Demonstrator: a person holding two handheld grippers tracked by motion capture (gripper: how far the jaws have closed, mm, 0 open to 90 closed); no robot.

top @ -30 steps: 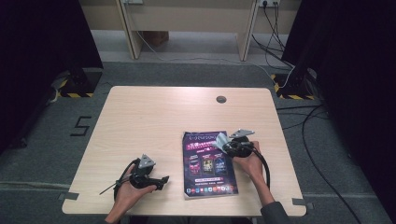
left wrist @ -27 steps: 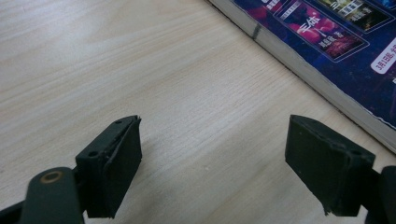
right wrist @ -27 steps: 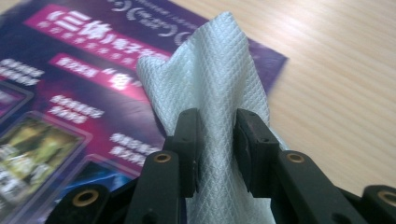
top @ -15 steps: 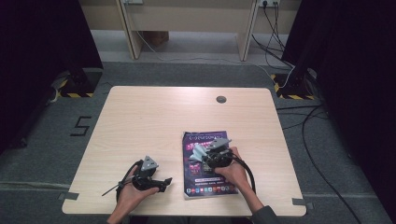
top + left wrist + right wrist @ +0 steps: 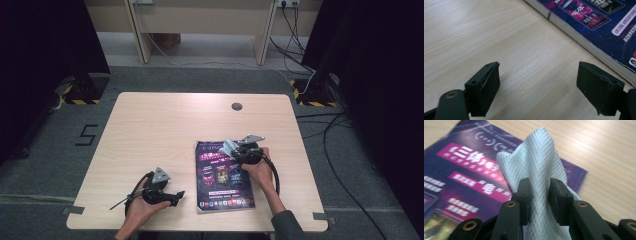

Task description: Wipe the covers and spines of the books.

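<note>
Jaws of the right gripper [image 5: 538, 197] are clamped on a white quilted cloth [image 5: 537, 167], which bunches up between the pads above the top of the purple magazine [image 5: 223, 175] lying flat on the wooden table [image 5: 160, 130]. The left gripper [image 5: 537, 90], jaws wide apart with nothing between them, rests low over bare wood just beside the magazine's edge.

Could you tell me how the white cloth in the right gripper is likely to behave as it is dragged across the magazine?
The white cloth bunches between the jaws, so it is probably floppy and light. Its quilted weave may drag slightly on the glossy magazine.
</note>
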